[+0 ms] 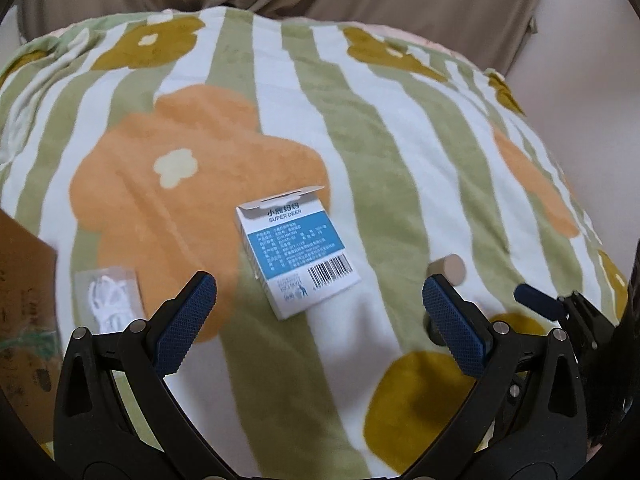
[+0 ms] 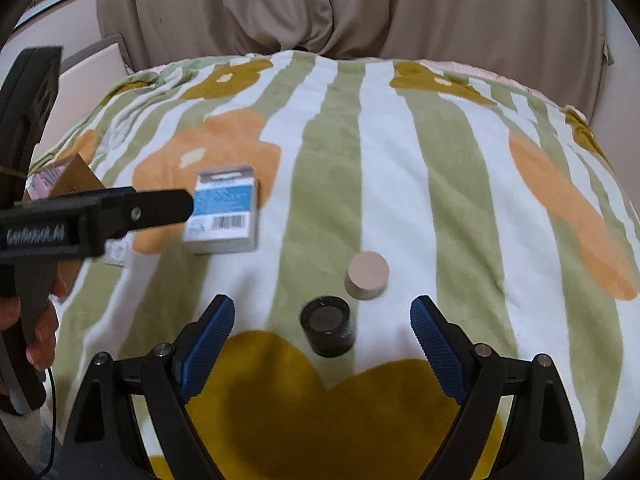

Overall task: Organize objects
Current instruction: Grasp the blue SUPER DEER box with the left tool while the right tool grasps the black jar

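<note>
Green-and-white striped fleece blanket w/ orange and olive flowers [image 1: 360, 128] covers the whole surface. A brown cardboard box [image 1: 24, 292] sits at its left edge. Left gripper [image 1: 320, 312] hovers low over the blanket, jaws spread wide, nothing btwn them. Right gripper [image 2: 322, 340] is likewise released, jaws wide apart, empty. White-and-blue "SUPER DEER" carton w/ barcode [image 1: 296, 256] lies flat, just far of the left gripper's tips. Clear plastic packet w/ white contents [image 1: 110, 300] lies left of it, near the box. Small black cylindrical jar [image 2: 328, 330] stands btwn the right gripper's pads, touching neither. Beige round disc [image 2: 367, 275] lies just far-right of the jar.
</note>
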{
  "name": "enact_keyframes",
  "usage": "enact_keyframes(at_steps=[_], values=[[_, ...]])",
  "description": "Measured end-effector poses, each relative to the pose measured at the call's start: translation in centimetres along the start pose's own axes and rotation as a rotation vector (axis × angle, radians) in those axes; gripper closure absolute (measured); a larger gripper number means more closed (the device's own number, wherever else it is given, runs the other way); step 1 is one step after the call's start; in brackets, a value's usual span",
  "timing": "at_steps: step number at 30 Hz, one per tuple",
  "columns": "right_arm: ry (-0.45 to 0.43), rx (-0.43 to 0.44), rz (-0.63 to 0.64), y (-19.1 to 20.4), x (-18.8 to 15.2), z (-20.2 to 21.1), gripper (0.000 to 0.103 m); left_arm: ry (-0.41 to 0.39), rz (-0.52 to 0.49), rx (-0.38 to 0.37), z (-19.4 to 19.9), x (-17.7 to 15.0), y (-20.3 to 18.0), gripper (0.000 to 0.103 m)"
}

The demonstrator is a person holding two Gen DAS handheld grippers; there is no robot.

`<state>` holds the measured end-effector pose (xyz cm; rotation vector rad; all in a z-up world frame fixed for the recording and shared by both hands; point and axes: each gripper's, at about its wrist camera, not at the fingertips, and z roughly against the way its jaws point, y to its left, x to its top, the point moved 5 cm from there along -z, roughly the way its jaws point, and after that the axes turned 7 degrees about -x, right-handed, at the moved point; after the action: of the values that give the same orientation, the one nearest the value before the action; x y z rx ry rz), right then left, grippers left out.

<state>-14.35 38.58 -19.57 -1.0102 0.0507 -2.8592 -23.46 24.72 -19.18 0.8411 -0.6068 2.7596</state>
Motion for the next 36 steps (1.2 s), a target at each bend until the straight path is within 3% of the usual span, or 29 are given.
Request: enact_keyframes(at_steps=[11,21,28,36], values=[[0.044,-0.018,0.016,-0.6,-1.7,-3.3,0.015,0.013,0.028,0.035,-5.1,1.0,1.1,0.001],[0.033,-0.016,0.056,0.1,-2.2,-4.3,0.017,0.009,0.033,0.057,-6.9,1.3,1.8,0.005],[0.039,-0.020,0.068,0.4,-2.4,-4.8,0.035,-0.004,0.014,0.099,-6.9,1.3,2.0,0.024],[0.047,-0.026,0.049,0.4,-2.3,-5.1,0.052,-0.016,0.002,0.093,-6.8,1.3,2.1,0.024]])
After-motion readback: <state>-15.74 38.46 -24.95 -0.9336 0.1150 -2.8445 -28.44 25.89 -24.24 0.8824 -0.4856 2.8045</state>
